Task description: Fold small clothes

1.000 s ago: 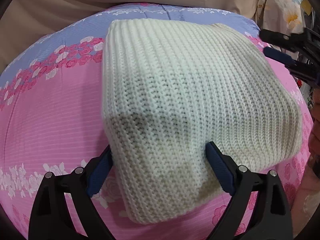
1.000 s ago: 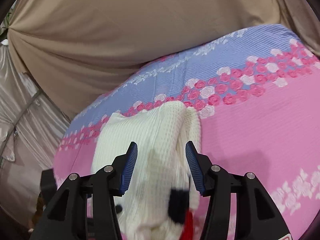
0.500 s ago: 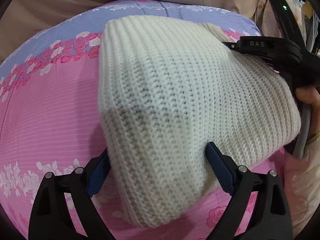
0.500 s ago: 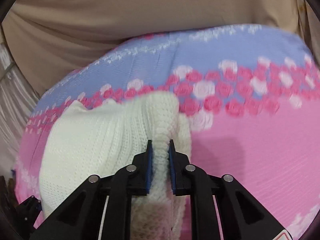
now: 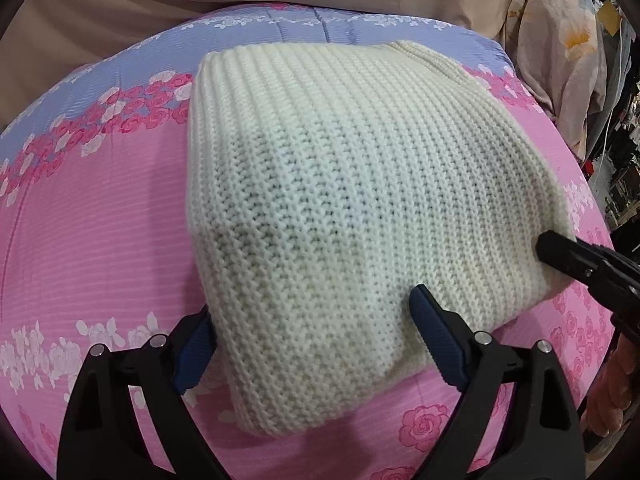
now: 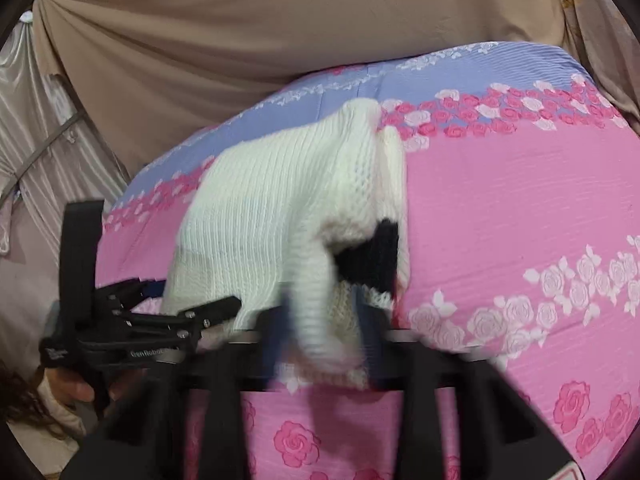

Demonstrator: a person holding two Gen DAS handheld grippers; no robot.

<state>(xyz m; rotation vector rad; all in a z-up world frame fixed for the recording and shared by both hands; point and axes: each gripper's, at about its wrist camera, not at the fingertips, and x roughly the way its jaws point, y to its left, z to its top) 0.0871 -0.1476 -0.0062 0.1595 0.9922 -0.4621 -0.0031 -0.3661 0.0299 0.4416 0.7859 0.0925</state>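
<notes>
Loosely folded cream knit sweater (image 5: 352, 208)

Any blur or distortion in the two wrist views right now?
Left wrist: sharp, knit stitches on the sweater crisp; strong fisheye bulge and dark corner vignette; soft shadow on the sweater's near part. Right wrist: motion blur smears the right gripper and the sweater edge its closing jaws pinch; the bedspread further back is only slightly soft; same fisheye bulge.
</notes>
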